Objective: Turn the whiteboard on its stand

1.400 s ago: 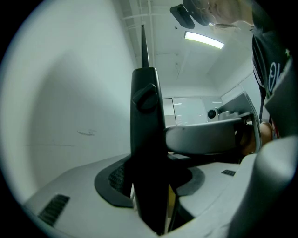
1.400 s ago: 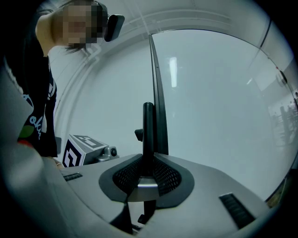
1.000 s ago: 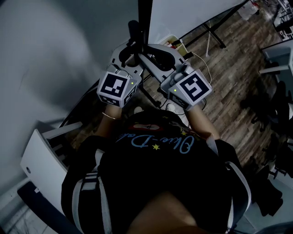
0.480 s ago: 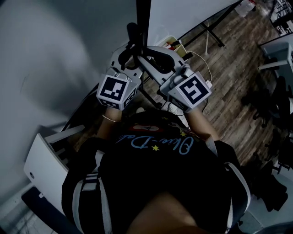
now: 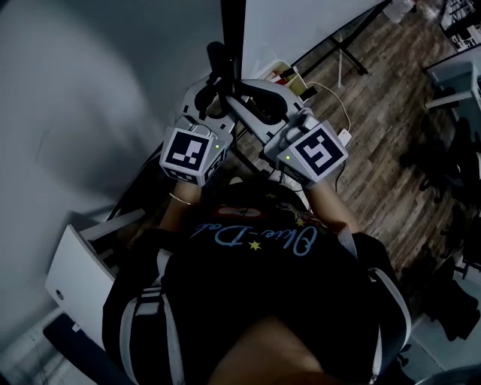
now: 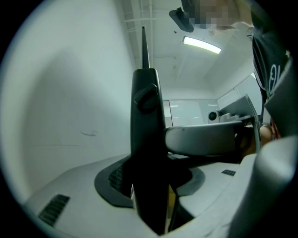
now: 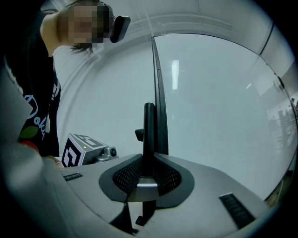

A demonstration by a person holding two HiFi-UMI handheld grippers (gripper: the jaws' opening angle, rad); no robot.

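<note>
The whiteboard (image 5: 308,22) stands edge-on in front of me, its black frame edge (image 5: 233,34) running straight up the head view. My left gripper (image 5: 213,92) is shut on the black frame post (image 6: 148,139), just under a black knob (image 6: 145,95). My right gripper (image 5: 252,96) is shut on the same frame from the other side. In the right gripper view the thin board edge (image 7: 158,93) rises between the jaws of the right gripper (image 7: 146,179), with the white board face (image 7: 219,116) to its right. The two grippers sit close together, jaws facing.
Black stand legs (image 5: 347,54) spread over the wooden floor (image 5: 376,128). A small yellowish box (image 5: 285,71) and a white cable (image 5: 336,105) lie near the stand. A white cabinet (image 5: 75,278) is at lower left; dark chairs (image 5: 443,162) stand at the right.
Both grippers keep their hold on the frame. In the head view the frame edge and the grippers have drifted slightly left, and the floor at right has shifted.
</note>
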